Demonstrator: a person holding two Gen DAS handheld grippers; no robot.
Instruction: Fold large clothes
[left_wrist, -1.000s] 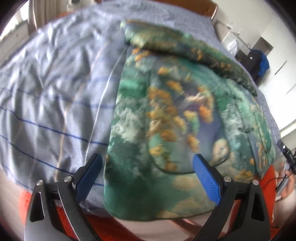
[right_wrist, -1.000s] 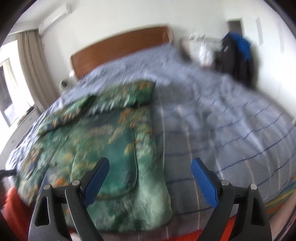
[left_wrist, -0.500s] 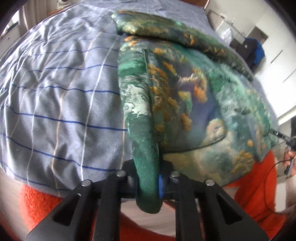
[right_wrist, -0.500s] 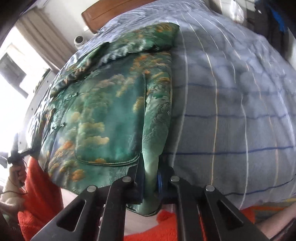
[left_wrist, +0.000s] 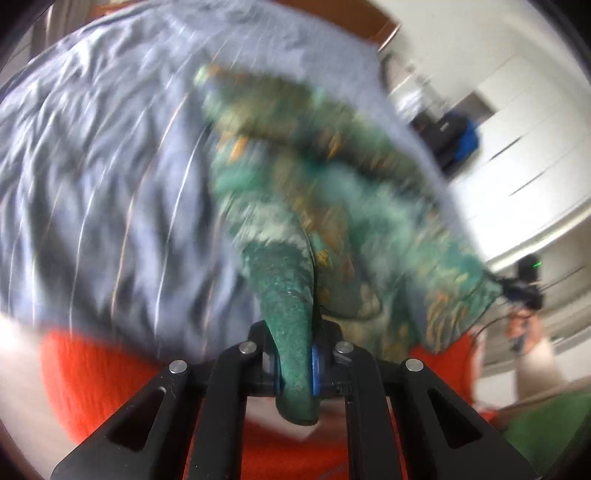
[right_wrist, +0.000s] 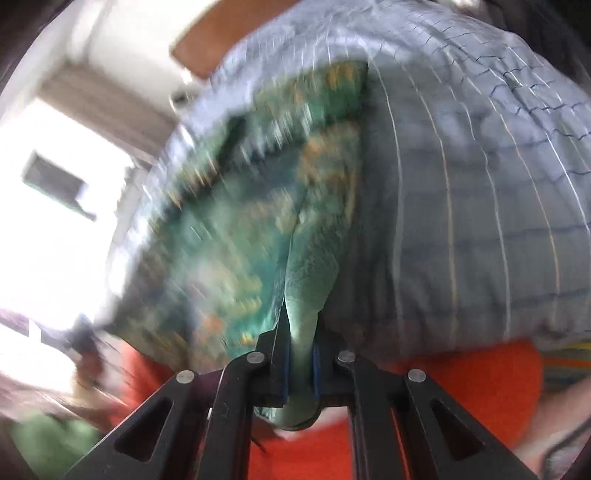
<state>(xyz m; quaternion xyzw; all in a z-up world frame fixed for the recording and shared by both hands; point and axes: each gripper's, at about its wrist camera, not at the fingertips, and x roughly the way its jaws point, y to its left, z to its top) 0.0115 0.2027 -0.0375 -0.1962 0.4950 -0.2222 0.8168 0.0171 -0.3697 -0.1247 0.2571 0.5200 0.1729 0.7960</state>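
A large green jacket with an orange and white print (left_wrist: 332, 192) lies on a bed, its folded sleeves at the far end. My left gripper (left_wrist: 294, 363) is shut on the jacket's near hem corner, which is lifted off the bed. In the right wrist view the same jacket (right_wrist: 236, 229) shows blurred, and my right gripper (right_wrist: 300, 363) is shut on its other near hem corner, also lifted. Both views are motion-blurred.
The bed has a grey-blue striped cover (left_wrist: 103, 155) and a wooden headboard (right_wrist: 221, 40). An orange blanket (left_wrist: 96, 373) hangs at the near edge. A dark bag with blue (left_wrist: 454, 136) stands by the white wall. A bright window (right_wrist: 48, 206) is at left.
Both grippers went from open to shut on the jacket's near hem, one at each corner. They have since lifted the hem, and the views are swinging.
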